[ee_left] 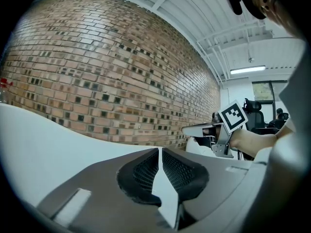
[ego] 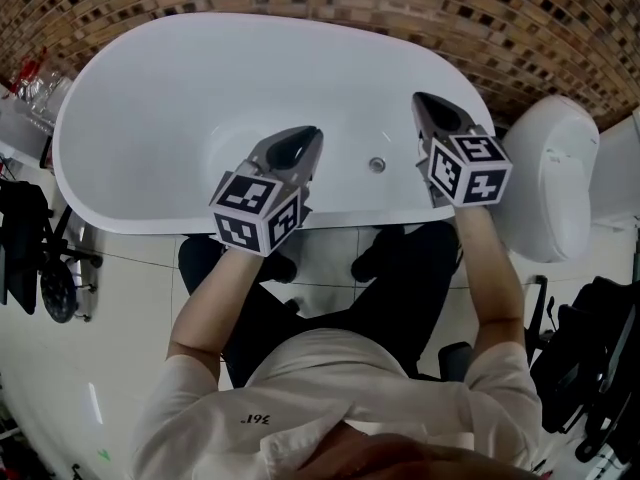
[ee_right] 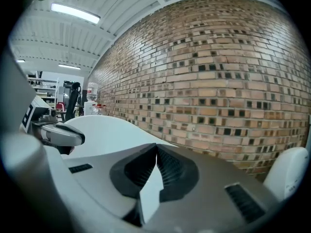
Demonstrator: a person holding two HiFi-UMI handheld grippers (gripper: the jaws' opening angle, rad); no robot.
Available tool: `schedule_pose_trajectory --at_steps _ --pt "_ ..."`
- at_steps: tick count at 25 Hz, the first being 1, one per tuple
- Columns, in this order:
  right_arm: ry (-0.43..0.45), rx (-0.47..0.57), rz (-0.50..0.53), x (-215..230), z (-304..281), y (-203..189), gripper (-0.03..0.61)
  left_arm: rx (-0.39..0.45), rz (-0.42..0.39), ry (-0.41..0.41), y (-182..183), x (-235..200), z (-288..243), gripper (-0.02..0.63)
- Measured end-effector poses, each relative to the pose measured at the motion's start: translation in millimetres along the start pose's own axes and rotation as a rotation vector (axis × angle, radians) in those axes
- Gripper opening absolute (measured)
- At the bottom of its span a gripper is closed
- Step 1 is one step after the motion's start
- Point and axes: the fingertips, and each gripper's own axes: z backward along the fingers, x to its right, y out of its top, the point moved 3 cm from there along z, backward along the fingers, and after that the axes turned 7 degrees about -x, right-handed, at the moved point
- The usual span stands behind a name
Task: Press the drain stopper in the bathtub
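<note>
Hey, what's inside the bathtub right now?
Inside the bathtub, only a small round metal fitting shows. The left gripper covers part of the floor, so anything beneath it is hidden.

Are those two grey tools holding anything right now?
No, nothing is held. The grey left tool and the grey right tool both have their jaws closed together with nothing between them.

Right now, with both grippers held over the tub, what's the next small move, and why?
Probably tilt the right gripper down and left toward the small round metal fitting in the bathtub, likely the stopper. It lies between the two grippers. Both the right and the left gripper are shut on nothing and face the brick wall, so neither tip aims at it yet.
</note>
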Motion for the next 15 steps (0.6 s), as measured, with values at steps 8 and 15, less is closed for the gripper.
schedule_pose_trajectory --at_steps 8,15 --pt "0.004 -0.026 -0.003 9.0 -36.1 -5.8 0.015 -0.016 -0.007 -0.013 -1.4 -6.7 -25.8 0.025" --pt "0.003 -0.051 -0.001 17.4 -62.4 -13.6 0.015 -0.034 0.001 -0.032 -5.1 -12.4 -47.3 0.025"
